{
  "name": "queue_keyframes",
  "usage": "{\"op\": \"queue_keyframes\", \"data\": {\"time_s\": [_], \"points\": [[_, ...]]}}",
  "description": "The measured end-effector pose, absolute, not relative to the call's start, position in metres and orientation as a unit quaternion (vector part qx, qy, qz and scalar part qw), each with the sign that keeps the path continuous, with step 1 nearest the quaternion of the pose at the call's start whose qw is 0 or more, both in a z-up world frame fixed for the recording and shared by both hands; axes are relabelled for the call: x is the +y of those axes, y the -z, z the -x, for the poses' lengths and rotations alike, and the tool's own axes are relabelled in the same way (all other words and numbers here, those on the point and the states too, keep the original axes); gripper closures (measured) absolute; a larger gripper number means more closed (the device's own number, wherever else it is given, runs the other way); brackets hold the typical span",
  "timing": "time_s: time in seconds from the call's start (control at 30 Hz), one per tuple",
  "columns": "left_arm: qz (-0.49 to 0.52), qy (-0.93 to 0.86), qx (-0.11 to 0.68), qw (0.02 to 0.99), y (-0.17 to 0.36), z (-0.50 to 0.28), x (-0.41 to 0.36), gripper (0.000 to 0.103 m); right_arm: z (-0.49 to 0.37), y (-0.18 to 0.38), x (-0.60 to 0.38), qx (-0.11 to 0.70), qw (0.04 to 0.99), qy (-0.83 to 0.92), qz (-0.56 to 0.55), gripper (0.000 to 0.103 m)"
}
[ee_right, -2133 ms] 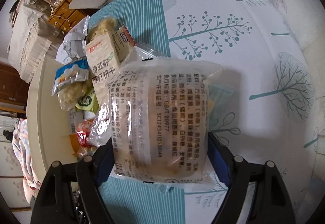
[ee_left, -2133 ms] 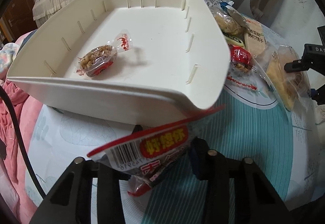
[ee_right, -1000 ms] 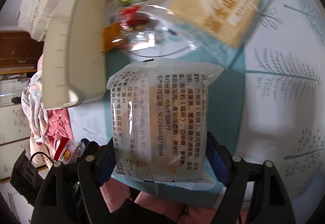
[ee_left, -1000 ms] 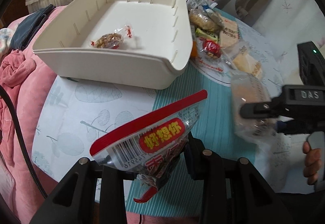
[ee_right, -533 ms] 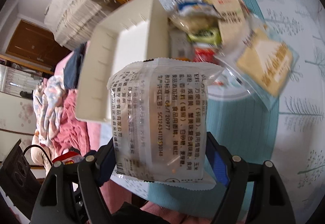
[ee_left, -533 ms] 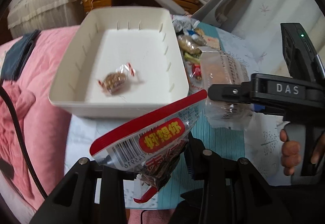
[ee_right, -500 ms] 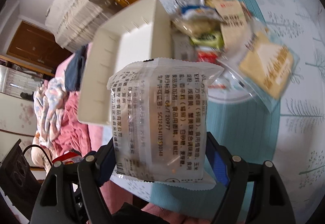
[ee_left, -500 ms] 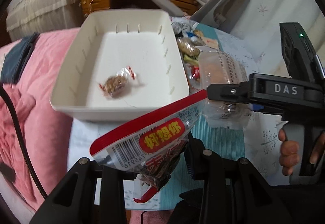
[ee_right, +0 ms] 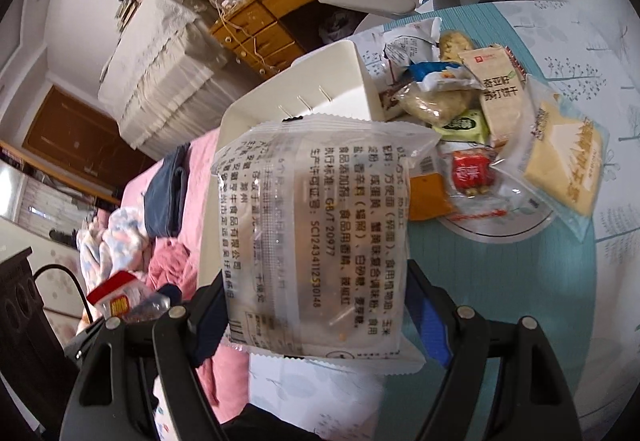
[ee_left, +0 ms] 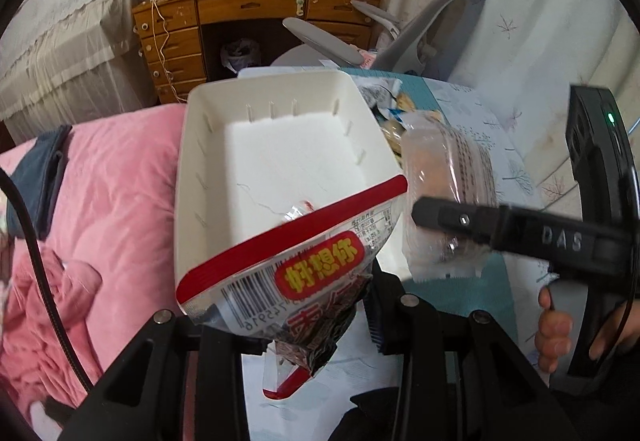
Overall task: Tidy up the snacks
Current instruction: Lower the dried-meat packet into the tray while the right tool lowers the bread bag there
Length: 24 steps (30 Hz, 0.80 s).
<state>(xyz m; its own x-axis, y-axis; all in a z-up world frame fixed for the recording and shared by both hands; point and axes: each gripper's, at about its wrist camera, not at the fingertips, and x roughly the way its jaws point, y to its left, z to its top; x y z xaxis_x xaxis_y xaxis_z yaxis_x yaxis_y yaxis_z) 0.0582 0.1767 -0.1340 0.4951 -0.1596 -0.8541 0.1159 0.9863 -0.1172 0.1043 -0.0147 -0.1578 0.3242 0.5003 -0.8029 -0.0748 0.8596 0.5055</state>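
Two packets are mid-carry: left tool (ee_left: 280, 325) clamps a red-banded snack bag (ee_left: 296, 269), right tool (ee_right: 316, 321) grips a clear noodle packet (ee_right: 316, 237). Beyond waits the white bin (ee_left: 208, 145); next, probably lower and release inside.

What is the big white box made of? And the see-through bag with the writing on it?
The white box looks like hard plastic: smooth, matte, one moulded piece with thin ribs along its walls. The see-through bag, held in the right gripper, looks like thin shiny plastic film: light glints off it, it crinkles, its ends are zigzag-cut, and you can faintly see the food inside.
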Motion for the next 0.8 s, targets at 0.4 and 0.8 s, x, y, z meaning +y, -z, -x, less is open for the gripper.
{"op": "queue_keyframes", "data": {"time_s": [0.4, 0.8], "points": [[0.010, 0.055, 0.503, 0.863, 0.142, -0.092, 0.226, 0.064, -0.103, 0.169, 0.021, 0.529, 0.801, -0.160, -0.230, 0.023], [-0.006, 0.052, 0.519, 0.853, 0.147, -0.100, 0.226, 0.029, -0.105, 0.176, 0.021, 0.526, 0.796, -0.155, -0.255, 0.014]]}}
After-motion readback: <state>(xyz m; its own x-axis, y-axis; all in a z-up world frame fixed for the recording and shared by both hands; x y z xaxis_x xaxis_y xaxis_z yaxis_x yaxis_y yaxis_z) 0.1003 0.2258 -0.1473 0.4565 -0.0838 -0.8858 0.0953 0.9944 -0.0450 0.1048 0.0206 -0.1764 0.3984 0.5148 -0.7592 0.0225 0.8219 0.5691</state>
